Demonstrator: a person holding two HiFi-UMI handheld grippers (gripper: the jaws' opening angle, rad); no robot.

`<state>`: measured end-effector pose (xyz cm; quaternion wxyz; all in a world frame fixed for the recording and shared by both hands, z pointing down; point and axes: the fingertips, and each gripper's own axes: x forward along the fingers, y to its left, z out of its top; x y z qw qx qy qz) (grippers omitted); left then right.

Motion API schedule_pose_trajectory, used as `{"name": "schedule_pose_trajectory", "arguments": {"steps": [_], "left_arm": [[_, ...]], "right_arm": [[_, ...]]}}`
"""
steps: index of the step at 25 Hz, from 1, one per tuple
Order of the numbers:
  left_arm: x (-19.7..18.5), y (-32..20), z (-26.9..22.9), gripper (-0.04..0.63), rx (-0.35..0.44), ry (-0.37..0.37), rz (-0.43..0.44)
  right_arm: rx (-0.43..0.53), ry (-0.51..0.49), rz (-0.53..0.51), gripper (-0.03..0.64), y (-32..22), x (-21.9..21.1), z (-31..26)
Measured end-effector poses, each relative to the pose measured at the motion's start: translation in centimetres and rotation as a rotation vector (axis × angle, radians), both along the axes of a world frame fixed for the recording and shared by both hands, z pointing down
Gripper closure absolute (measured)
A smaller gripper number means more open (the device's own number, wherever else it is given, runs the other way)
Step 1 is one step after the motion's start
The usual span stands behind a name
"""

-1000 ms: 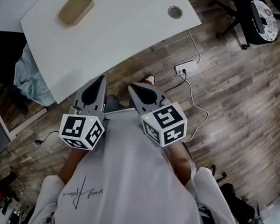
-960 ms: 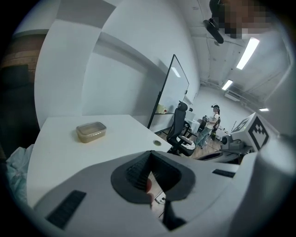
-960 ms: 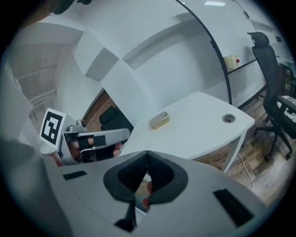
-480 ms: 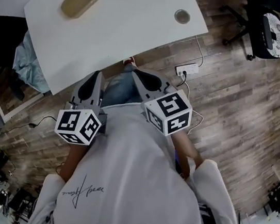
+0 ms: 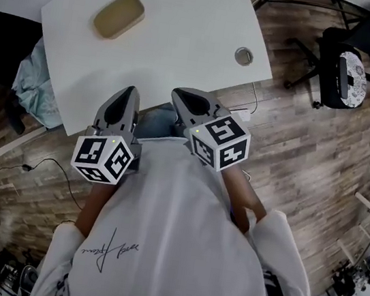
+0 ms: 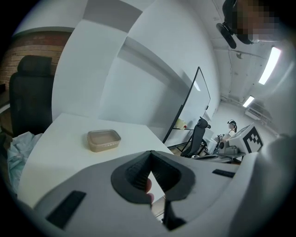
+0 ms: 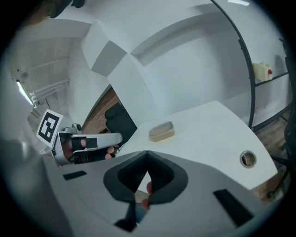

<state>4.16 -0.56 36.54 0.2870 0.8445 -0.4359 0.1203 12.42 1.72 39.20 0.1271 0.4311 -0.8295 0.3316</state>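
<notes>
Left gripper (image 5: pixel 125 95): jaws together, empty, carried near body, short of table (image 5: pixel 186 47).
Right gripper (image 5: pixel 191 98): closed on nothing.
Container (image 5: pixel 119 15): 11 o'clock, well apart.

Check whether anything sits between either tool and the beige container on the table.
Nothing visible does: only bare table lies between the left tool, the right tool and the container. The cable hole sits off to the right.
</notes>
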Motion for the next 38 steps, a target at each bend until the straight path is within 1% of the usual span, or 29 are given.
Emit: {"name": "schedule_pose_trajectory", "arguments": {"steps": [4,8,14,19,23,27,34,38], "left_arm": [[-0.7,-2.7,-0.6,0.592,0.021,0.019,-0.024],[-2.0,-5.4,-0.8,0.592,0.03,0.044,-0.05],[-3.3,-8.5,-0.7,0.592,0.032,0.066,-0.062],[-4.5,-10.1,-0.6,0.592,0.035,0.086,-0.066],[-5.3,-10.8,-0.6,0.592,0.032,0.097,-0.07],[-6.3,-11.1,-0.2,0.592,0.024,0.11,-0.081],[-7.3,-11.5,-0.1,0.592,0.007,0.118,-0.123],[-7.6,-11.8,0.1,0.592,-0.003,0.12,-0.132]], "right_arm": [[0.001,0.0,-0.02,0.609,-2.5,-0.5,-0.1],[-0.009,-0.003,-0.019,0.609,-5.4,-0.7,0.3],[0.003,-0.064,0.002,0.609,-9.3,-1.1,0.5],[-0.008,-0.122,0.026,0.609,-12.0,-1.4,1.0],[-0.037,-0.172,0.054,0.609,-13.8,-1.6,1.5],[-0.074,-0.144,0.08,0.607,-15.0,-1.9,2.7],[-0.131,-0.145,0.085,0.603,-17.2,-1.6,4.5],[-0.164,-0.165,0.092,0.598,-18.8,-1.4,5.7]]}}
